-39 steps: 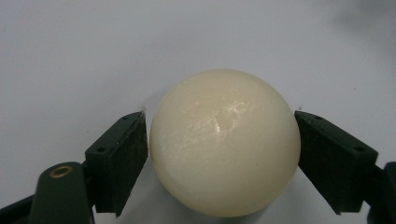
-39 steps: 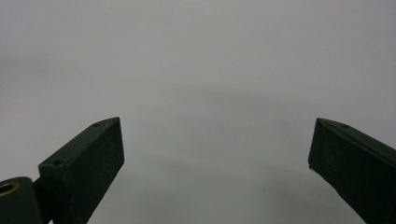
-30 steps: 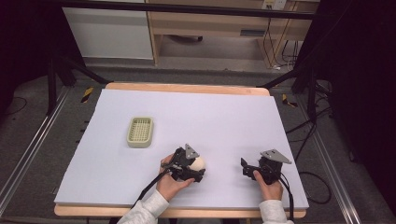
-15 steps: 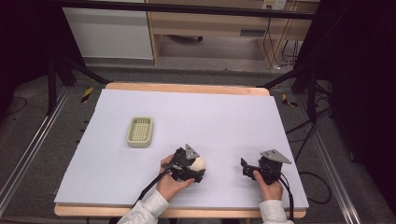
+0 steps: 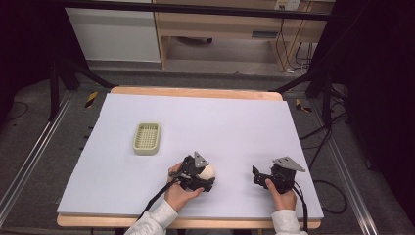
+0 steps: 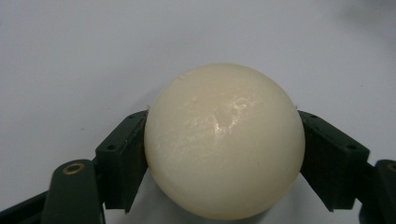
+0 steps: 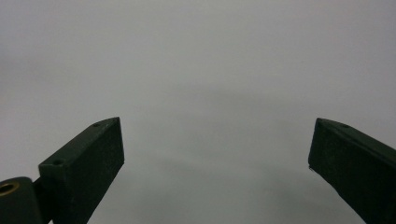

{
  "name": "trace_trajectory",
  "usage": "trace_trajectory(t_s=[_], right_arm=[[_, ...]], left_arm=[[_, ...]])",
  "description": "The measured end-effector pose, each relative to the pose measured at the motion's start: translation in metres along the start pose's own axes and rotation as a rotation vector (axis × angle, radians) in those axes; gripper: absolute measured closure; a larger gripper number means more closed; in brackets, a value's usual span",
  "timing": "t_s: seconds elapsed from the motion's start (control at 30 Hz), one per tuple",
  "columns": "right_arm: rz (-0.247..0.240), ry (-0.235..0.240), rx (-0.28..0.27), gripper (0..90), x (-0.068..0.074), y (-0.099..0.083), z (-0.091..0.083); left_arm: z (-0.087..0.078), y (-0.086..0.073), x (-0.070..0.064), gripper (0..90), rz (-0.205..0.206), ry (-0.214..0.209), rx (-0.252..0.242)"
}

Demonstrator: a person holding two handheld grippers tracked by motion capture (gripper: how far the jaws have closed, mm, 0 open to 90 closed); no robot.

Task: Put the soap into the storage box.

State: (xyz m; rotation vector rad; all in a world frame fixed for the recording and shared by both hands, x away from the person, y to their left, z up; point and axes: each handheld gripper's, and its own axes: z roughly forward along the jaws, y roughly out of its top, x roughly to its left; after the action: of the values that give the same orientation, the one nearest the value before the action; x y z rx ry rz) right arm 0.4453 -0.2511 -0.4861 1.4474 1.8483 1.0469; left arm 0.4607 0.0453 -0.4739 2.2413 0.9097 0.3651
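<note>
A cream, rounded bar of soap (image 6: 224, 140) sits between the two black jaws of my left gripper (image 6: 223, 161), and both pads press against its sides. From above, the soap (image 5: 209, 172) shows at the tip of the left gripper (image 5: 205, 177), low on the white table near its front edge. A pale green slatted soap dish (image 5: 147, 138) lies farther back and to the left, apart from both grippers. My right gripper (image 5: 257, 177) rests near the front right, jaws wide apart, and in its own view the right gripper (image 7: 217, 168) has only white surface between the jaws.
The white table sheet (image 5: 220, 122) spreads wide behind both hands. A wooden table edge (image 5: 195, 92) runs along the back. Cables trail off the front edge from each gripper. Dark frame legs and floor cables (image 5: 318, 132) lie beyond the right side.
</note>
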Motion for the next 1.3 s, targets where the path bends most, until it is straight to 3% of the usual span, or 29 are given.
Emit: trace_trajectory(t_s=[0.4,0.87,1.3], right_arm=[[-0.001,0.001,0.000,3.9,0.000,0.000,0.000],[-0.001,-0.001,-0.001,3.9,0.000,0.000,0.000],[-0.001,0.001,0.000,3.9,0.000,0.000,0.000]], left_arm=[[-0.002,0.002,0.000,23.6,-0.001,-0.006,0.011],[-0.024,0.008,0.006,23.6,0.011,-0.008,-0.021],[-0.036,0.008,0.017,23.6,0.005,0.003,-0.019]])
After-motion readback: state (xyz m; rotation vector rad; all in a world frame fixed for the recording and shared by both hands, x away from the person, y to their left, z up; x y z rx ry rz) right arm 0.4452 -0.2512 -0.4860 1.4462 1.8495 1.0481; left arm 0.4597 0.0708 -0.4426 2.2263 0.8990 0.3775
